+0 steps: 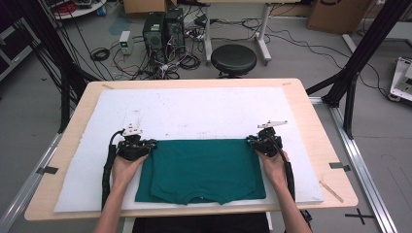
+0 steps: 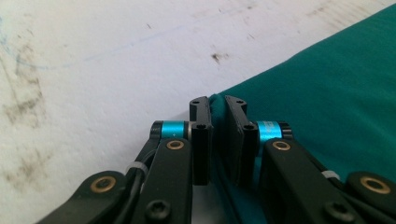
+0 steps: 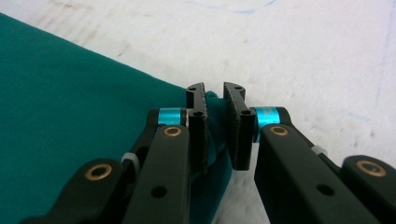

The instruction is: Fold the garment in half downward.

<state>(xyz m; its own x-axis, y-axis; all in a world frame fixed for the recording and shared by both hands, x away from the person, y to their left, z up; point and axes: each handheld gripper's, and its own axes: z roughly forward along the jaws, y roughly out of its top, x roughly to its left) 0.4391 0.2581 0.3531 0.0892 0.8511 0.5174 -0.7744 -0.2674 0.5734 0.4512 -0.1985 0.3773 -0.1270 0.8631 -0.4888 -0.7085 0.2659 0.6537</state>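
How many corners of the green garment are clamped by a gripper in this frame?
2. The left gripper pinches the green garment at its far left corner; the right gripper pinches its far right corner. The two near corners lie free on the white mat.

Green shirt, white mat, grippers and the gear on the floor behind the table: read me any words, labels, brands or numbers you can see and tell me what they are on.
No readable text anywhere.
Green shirt: plain, no print or tag showing.
White mat: smudges and faint blue pen lines, no writing.
Left gripper and right gripper: no lettering on them.
Cardboard boxes and computer towers on the floor: any markings are too small and blurred to read.
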